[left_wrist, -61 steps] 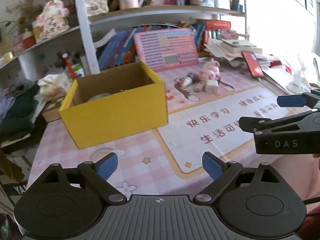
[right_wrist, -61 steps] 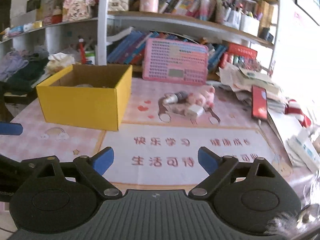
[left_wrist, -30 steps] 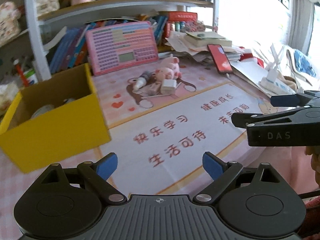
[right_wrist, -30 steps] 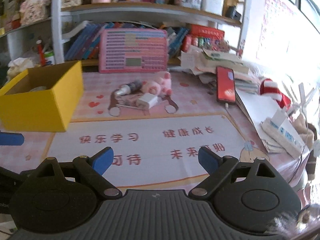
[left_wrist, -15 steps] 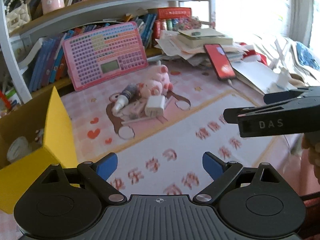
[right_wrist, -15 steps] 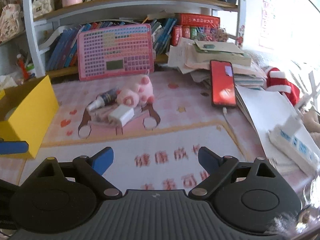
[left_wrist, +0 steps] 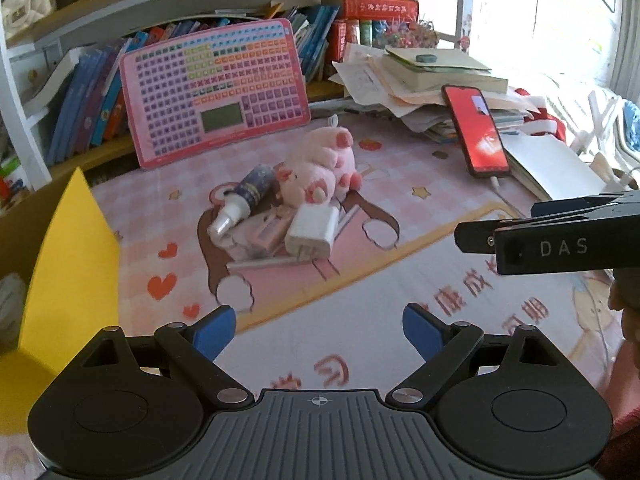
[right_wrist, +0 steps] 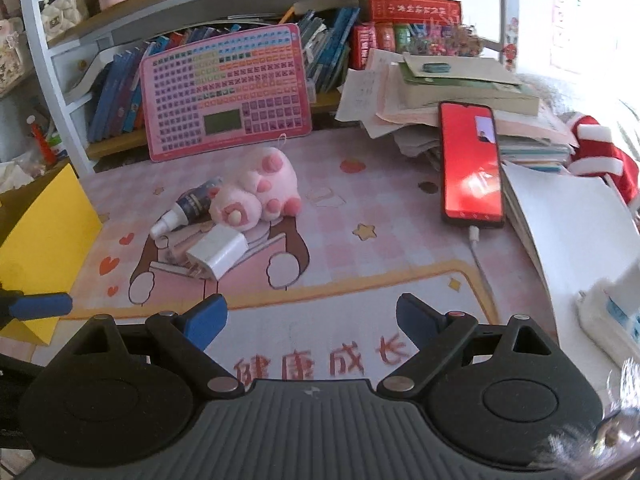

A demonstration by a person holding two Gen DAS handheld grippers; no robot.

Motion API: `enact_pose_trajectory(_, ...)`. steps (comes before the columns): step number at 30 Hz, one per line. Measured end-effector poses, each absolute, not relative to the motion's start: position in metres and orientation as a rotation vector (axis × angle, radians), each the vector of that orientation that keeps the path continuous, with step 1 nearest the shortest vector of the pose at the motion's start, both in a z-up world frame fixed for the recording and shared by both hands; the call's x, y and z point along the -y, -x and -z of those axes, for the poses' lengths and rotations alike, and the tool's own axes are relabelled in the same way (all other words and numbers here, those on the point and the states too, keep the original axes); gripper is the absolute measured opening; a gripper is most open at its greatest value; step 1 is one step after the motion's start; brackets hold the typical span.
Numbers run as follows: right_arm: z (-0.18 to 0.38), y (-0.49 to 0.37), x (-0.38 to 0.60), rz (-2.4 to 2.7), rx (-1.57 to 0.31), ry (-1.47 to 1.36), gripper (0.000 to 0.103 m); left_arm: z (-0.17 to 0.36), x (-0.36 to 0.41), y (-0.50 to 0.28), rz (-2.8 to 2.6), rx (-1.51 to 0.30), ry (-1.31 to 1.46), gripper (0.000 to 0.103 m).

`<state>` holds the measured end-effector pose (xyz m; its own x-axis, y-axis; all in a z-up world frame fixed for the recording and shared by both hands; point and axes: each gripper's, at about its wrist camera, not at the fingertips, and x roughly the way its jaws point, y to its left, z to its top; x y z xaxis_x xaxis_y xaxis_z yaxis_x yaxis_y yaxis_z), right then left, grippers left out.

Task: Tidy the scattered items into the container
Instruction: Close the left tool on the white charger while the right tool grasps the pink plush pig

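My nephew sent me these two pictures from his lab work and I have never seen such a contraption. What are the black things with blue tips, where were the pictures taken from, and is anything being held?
No robot here: a person carries a hand-held gripper in each hand, with a wide-angle camera on each looking forward along its jaws. One picture is from the left gripper, the other from the right gripper; the black bar marked DAS in the left view is the right gripper seen from the side. Both stand open and hold nothing. On the pink desk mat lies a small pile: a pink plush pig, a small spray bottle and a white charger plug. A yellow cardboard box stands at the left edge. A phone with a red screen leans on stacked papers.
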<state>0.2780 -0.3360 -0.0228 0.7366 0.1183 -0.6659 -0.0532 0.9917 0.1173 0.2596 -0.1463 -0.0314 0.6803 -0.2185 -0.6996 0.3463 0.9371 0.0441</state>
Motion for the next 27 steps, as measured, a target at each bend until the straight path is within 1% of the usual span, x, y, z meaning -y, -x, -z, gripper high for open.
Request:
enact_pose_trajectory(10, 0.022, -0.34, 0.339, -0.177, -0.735, -0.057, 0.093, 0.04, 0.157, -0.313, 0.318, -0.768, -0.165, 0.087)
enact_pose_trajectory(21, 0.024, -0.4, 0.33, -0.261, -0.716, 0.016, 0.095, 0.065, 0.172, -0.362, 0.301, -0.815, -0.132, 0.067)
enact_pose_trajectory(23, 0.025, -0.409, 0.326, -0.279, -0.713, 0.024, 0.095, 0.07, 0.175, -0.368, 0.311, -0.834, -0.118, 0.065)
enact_pose_trajectory(27, 0.03, -0.43, 0.317, -0.319, -0.726, 0.032, 0.097, 0.078, 0.18, -0.379, 0.305, -0.849, -0.124, 0.064)
